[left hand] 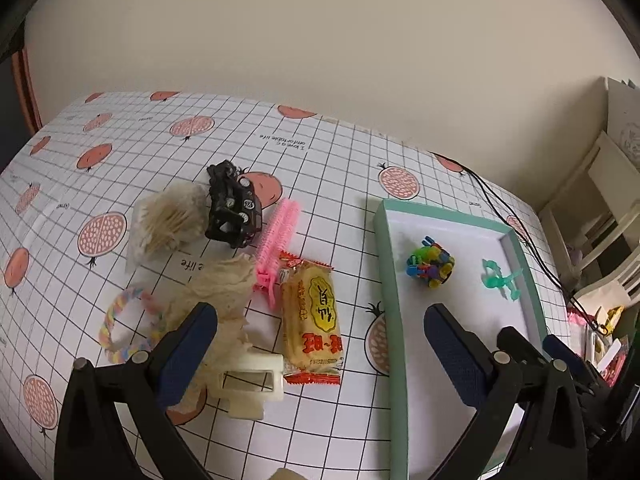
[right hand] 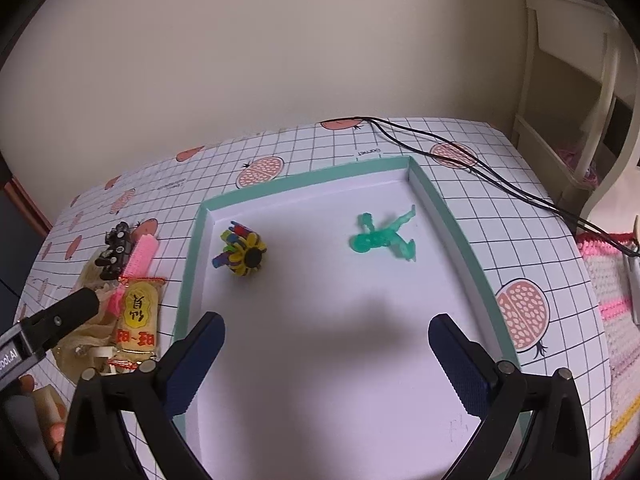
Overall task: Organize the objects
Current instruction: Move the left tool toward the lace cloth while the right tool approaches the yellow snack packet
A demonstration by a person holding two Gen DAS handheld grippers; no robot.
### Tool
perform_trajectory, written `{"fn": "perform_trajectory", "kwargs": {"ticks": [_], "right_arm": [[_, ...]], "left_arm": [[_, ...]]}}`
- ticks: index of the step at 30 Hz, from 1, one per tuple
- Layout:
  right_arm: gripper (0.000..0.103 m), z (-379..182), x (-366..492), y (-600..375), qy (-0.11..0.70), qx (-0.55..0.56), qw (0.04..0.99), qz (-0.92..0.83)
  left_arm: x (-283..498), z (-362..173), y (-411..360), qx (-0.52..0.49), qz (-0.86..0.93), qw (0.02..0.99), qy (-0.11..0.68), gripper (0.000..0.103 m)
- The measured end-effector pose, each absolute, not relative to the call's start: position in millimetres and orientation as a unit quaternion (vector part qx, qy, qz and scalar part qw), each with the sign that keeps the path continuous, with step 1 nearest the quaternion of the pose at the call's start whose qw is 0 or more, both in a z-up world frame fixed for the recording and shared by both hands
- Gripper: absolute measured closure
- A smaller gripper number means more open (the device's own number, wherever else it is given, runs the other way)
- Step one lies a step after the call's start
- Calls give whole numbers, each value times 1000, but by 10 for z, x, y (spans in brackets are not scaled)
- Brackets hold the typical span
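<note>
A green-rimmed white tray (left hand: 386,264) (right hand: 192,256) holds a multicoloured block toy (left hand: 431,266) (right hand: 243,253) and a green figurine (left hand: 502,278) (right hand: 384,237). Left of the tray lie a yellow snack packet (left hand: 312,320) (right hand: 138,316), a pink comb (left hand: 276,240) (right hand: 138,266), a black toy car (left hand: 234,212) (right hand: 116,252), a toothpick bag (left hand: 168,222), a beige mesh wrap (left hand: 218,300), a white clip (left hand: 250,384) and a pastel bracelet (left hand: 120,328). My left gripper (left hand: 320,356) hangs open above the packet and tray edge. My right gripper (right hand: 326,364) is open and empty over the tray's near half.
A black cable (right hand: 480,168) runs across the table's far right corner. A cream shelf (right hand: 576,92) stands beyond the table on the right, and a knitted pink-striped cloth (right hand: 612,320) lies off the right edge. A plain wall backs the table.
</note>
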State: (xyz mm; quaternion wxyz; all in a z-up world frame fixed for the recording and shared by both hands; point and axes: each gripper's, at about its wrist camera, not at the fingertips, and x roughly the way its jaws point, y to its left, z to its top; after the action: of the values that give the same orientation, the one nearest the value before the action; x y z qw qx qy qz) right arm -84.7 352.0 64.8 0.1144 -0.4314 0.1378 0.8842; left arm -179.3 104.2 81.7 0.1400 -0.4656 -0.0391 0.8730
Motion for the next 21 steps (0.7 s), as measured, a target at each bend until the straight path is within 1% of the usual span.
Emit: {"fn": "perform_trajectory", "kwargs": {"ticks": [4, 6, 10, 15, 18, 20, 21], "right_arm": [[0, 726, -889, 3448, 138, -433, 113, 884], [0, 789, -910, 3414, 137, -434, 110, 884], [0, 990, -988, 3220, 117, -429, 89, 891], [2, 1198, -1091, 2908, 126, -417, 38, 899], [8, 1222, -1186, 2655, 125, -421, 12, 898], [15, 1184, -1236, 2513, 122, -428, -1, 895], [16, 1155, -1275, 2440, 120, -434, -8, 893]], "left_arm": [[-1777, 907, 1030, -461, 876, 139, -18, 0], [-1786, 946, 956, -462, 877, 132, -20, 0], [-1830, 1022, 700, -462, 878, 119, -44, 0], [-1877, 1061, 353, -462, 877, 101, -79, 0], [-1915, 1051, 137, -463, 877, 88, -96, 0], [-1926, 1040, 24, -460, 880, 77, -95, 0], [-1935, 1030, -21, -459, 881, 72, -93, 0]]}}
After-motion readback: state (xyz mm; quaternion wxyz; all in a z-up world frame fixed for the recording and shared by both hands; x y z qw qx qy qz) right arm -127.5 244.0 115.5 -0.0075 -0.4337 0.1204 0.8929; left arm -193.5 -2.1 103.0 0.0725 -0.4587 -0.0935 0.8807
